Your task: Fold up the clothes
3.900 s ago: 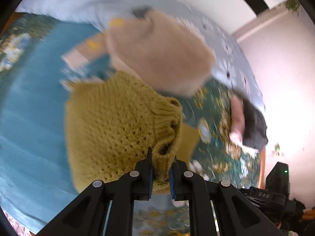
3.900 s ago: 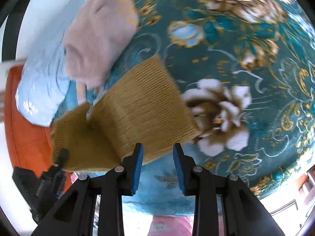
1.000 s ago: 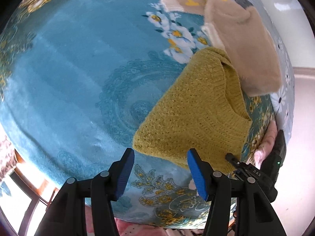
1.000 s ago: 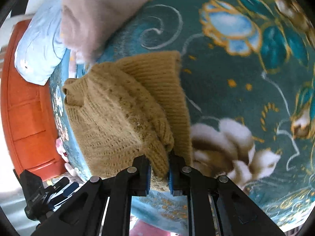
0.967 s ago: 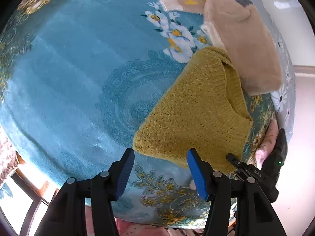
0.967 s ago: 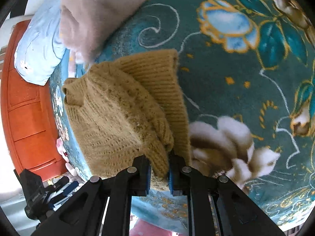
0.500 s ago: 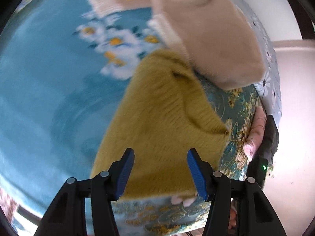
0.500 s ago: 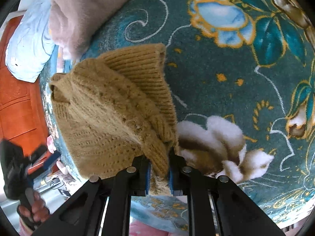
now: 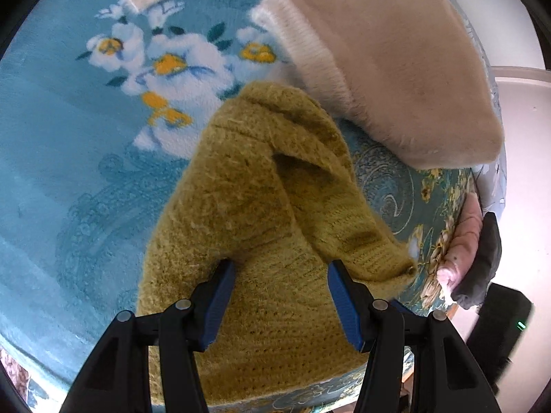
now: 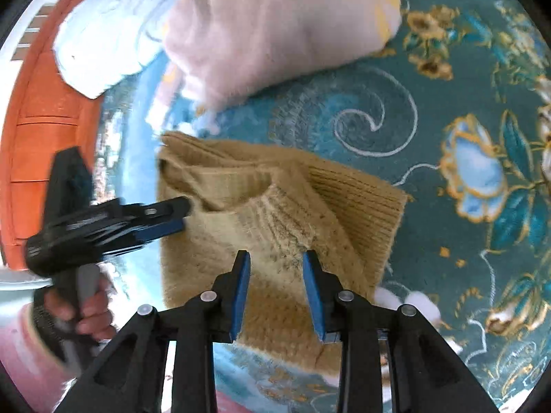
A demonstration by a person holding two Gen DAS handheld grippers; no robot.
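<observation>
A mustard yellow knit sweater (image 9: 261, 213) lies folded on the teal flowered blanket (image 9: 69, 158); it also shows in the right wrist view (image 10: 275, 213). My left gripper (image 9: 280, 301) is open, its blue pads straddling the sweater's near part. It shows from the side in the right wrist view (image 10: 113, 220), at the sweater's left edge. My right gripper (image 10: 277, 292) is open just over the sweater's near edge, holding nothing.
A folded beige fluffy sweater (image 9: 385, 69) lies just beyond the yellow one, pinkish in the right wrist view (image 10: 275, 27). Pink and dark clothes (image 9: 475, 254) lie at the bed's right edge. A light blue pillow (image 10: 103, 44) and an orange headboard (image 10: 44, 110) are at the left.
My right gripper has opened and let go of the sweater. My left gripper has moved in over the sweater, still open.
</observation>
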